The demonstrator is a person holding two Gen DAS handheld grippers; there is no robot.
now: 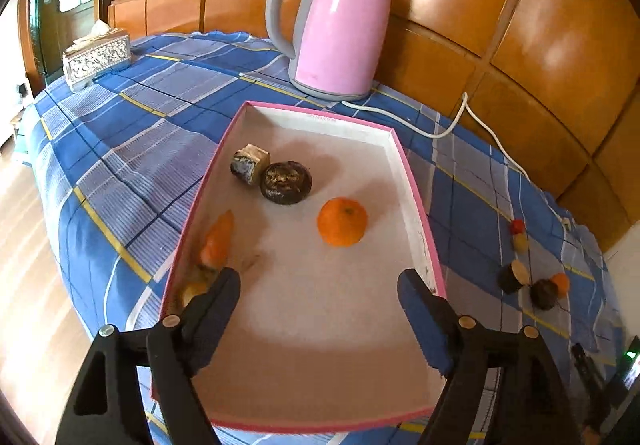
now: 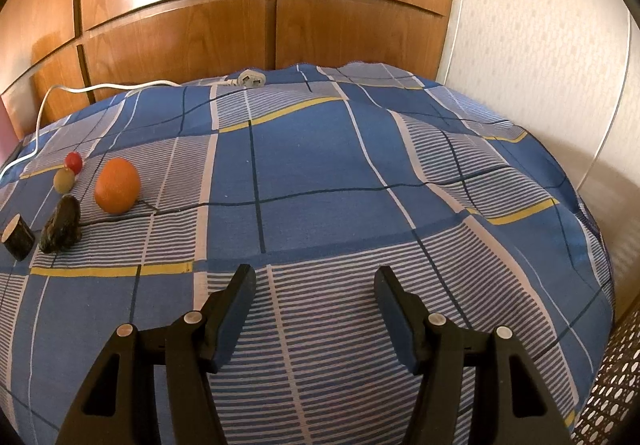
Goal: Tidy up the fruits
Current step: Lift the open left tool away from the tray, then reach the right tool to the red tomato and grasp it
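A pink-rimmed white tray [image 1: 416, 181] lies on the blue checked cloth. In it are an orange [image 1: 342, 221], a dark round fruit [image 1: 285, 182], a cut brown piece [image 1: 250, 162] and a blurred orange-red fruit [image 1: 217, 241] by the left wall. My left gripper [image 1: 319, 283] is open and empty over the tray's near half. My right gripper [image 2: 315, 281] is open and empty above the cloth. To its left lie an orange [image 2: 117, 185], a dark fruit [image 2: 62, 225], a cut log-like piece [image 2: 17, 237], a green fruit [image 2: 64, 180] and a red one [image 2: 74, 161].
A pink kettle [image 1: 340, 25] stands behind the tray; its white cord [image 1: 464, 117] runs right to a plug [image 2: 251, 79]. A patterned tissue box [image 1: 98, 59] sits far left. Wooden panels back the table. The loose fruits also show in the left wrist view [image 1: 532, 277].
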